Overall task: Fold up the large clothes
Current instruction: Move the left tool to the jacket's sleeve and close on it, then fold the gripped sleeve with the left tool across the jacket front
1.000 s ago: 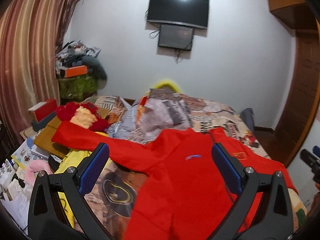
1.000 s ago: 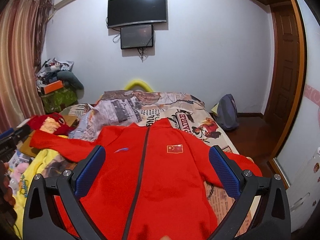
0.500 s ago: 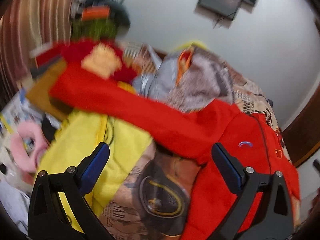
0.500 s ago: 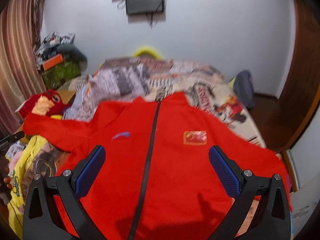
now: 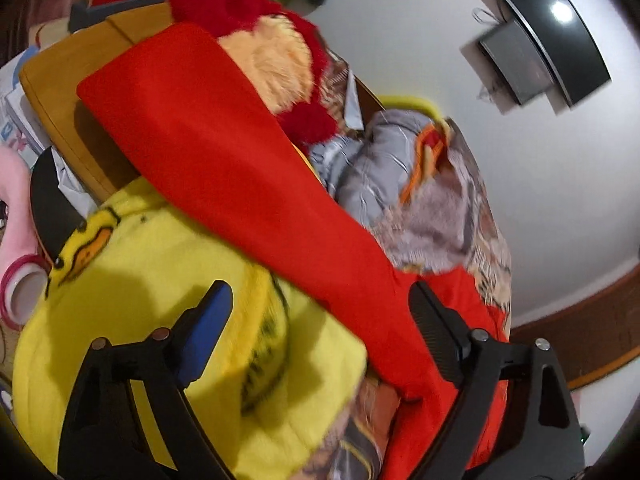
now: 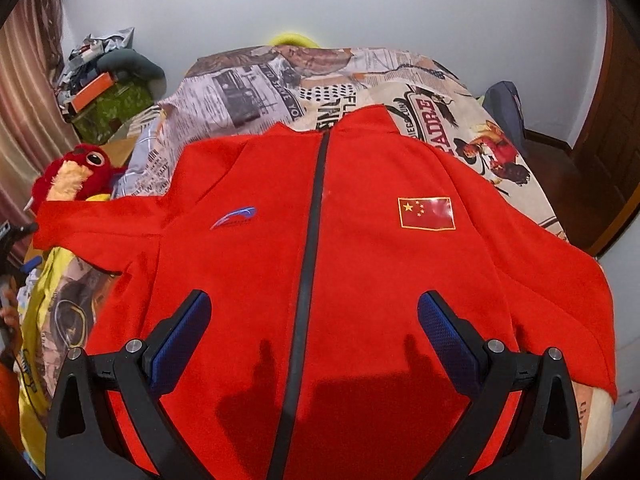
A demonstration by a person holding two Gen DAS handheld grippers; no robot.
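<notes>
A red zip-up jacket lies face up on the bed, with a dark zip down its middle and a flag patch on the chest. Its left sleeve stretches out diagonally over a yellow blanket. My left gripper is rolled to one side and hangs low over this sleeve. Its jaws are closing, the sleeve lies under the gap between them, and the pads do not press on it. My right gripper stands open above the jacket's lower front, astride the zip, holding nothing.
A yellow duck blanket and a red plush toy lie left of the jacket. The printed bed cover runs to the far wall. A brown board and a cluttered pile stand at the left, a wooden door at the right.
The left gripper has swung left and down onto the outstretched sleeve, rolling as it went, and its jaws have narrowed a little. The right gripper has dropped closer to the jacket's front.
</notes>
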